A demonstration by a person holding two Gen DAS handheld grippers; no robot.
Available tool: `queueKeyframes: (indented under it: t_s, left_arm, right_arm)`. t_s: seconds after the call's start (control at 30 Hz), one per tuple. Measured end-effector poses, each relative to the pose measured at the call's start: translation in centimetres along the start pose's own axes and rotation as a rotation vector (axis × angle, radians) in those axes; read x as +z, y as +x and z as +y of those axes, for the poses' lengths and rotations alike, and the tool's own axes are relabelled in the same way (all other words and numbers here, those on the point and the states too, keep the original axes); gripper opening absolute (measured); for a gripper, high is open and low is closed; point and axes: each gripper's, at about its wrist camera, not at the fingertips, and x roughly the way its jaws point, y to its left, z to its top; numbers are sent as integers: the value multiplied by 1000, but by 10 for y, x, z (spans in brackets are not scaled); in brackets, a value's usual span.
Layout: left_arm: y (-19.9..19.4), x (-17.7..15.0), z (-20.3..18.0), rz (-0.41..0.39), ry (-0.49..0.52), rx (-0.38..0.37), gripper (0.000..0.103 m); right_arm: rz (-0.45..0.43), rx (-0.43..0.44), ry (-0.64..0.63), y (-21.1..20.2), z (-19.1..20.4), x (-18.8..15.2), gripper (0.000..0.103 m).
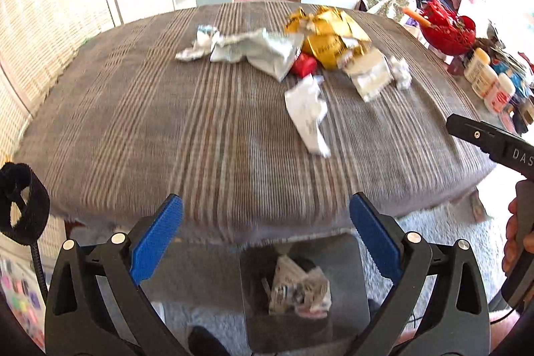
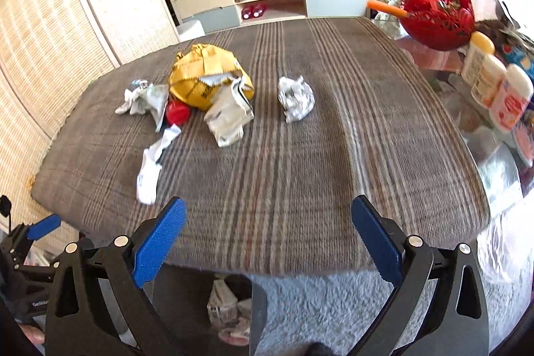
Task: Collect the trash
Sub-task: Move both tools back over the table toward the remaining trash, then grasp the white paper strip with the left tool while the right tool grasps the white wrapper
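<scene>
Lying beyond both spread grippers' fingers (image 2: 160,242), crumpled trash (image 2: 210,85)

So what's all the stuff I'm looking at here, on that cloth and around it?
Striped cloth: one, grey-brown, covering the table.
Yellow bag: one, crumpled, far left on the cloth.
Red piece: one, small, at the yellow bag's near edge.
White wrappers: several, crumpled, around the yellow bag.
Paper ball: one, white-grey, alone right of the pile.
Long white scrap: one, nearest the front edge.
Bin: one, dark, on the floor below the table edge, trash already inside.
Red basket: one, far right.
Bottles: about three, white, right side.
Left gripper: blue pads, open, empty.
Right gripper: blue pads, open, empty.
</scene>
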Motion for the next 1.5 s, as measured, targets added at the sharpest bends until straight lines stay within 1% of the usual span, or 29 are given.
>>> queueKeyframes:
  t_s: [0.17, 0.33, 0.4, 0.47, 0.5, 0.57, 0.6, 0.7, 0.77, 0.8, 0.83, 0.87, 0.9, 0.93, 1.0, 1.03, 1.07, 1.1, 1.13, 1.17, 1.2, 1.3, 1.33, 1.37, 1.5]
  left_arm:
    - [25, 27, -3, 1, 27, 22, 95]
    - [48, 42, -9, 3, 42, 6, 95]
    - [57, 46, -14, 9, 68, 1, 91]
    - [65, 48, -19, 20, 88, -3, 84]
    - [70, 50, -20, 27, 92, -9, 82]
    - [76, 54, -20, 35, 82, -23, 76]
    - [80, 56, -20, 39, 76, -33, 74]
    - [90, 62, -22, 52, 80, -45, 67]
    - [95, 62, -24, 60, 83, -47, 57]
    - [100, 62, -26, 74, 86, -58, 54]
    - [102, 61, -27, 81, 90, -58, 49]
    - [102, 60, -30, 67, 106, -44, 48]
    - [102, 58, -32, 65, 113, -44, 47]
    - [102, 58, -32, 62, 114, -49, 44]
    - [100, 57, -31, 58, 113, -61, 40]
    - [99, 56, -31, 55, 115, -60, 34]
    - [98, 54, -30, 51, 118, -56, 25]
    - [97, 53, -30, 50, 120, -55, 20]
    - [95, 52, -29, 47, 121, -55, 13]
    - [94, 49, -28, 44, 121, -58, 10]
    - [92, 48, -27, 43, 123, -60, 10]
    - [87, 40, -26, 37, 136, -65, 8]
    - [85, 37, -26, 37, 136, -69, 7]
    - [81, 33, -25, 37, 134, -76, 5]
    - [65, 19, -23, 27, 131, -87, 5]
  right_arm:
    - [-10, -6, -8, 26, 8, 30, 100]
    - [-10, 13, -7, 55, 20, 49, 100]
    - [-9, 11, -30, 63, 26, 55, 99]
    - [-5, 8, -32, 71, 29, 60, 98]
    - [-1, 8, -28, 76, 30, 63, 97]
    - [14, 12, -26, 83, 30, 66, 92]
    - [22, 14, -32, 86, 31, 66, 89]
    - [41, 12, -63, 95, 33, 66, 89]
    - [42, 6, -63, 99, 33, 66, 86]
    - [47, 19, -56, 101, 31, 66, 84]
    - [55, 30, -54, 103, 31, 65, 78]
    - [61, 37, -56, 105, 31, 65, 70]
    - [65, 50, -57, 106, 32, 64, 67]
    - [67, 61, -57, 107, 32, 64, 59]
    - [62, 56, -67, 104, 36, 63, 50]
    - [57, 47, -76, 103, 39, 62, 49]
    - [54, 44, -88, 100, 42, 61, 47]
    - [53, 42, -95, 99, 43, 60, 45]
    - [52, 40, -98, 97, 45, 59, 42]
    - [52, 42, -100, 94, 46, 57, 40]
    - [52, 44, -98, 91, 46, 56, 38]
    - [46, 60, -94, 79, 46, 51, 24]
    - [47, 65, -93, 74, 45, 47, 17]
    - [44, 71, -89, 70, 43, 42, 15]
    - [56, 96, -69, 60, 36, 26, 9]
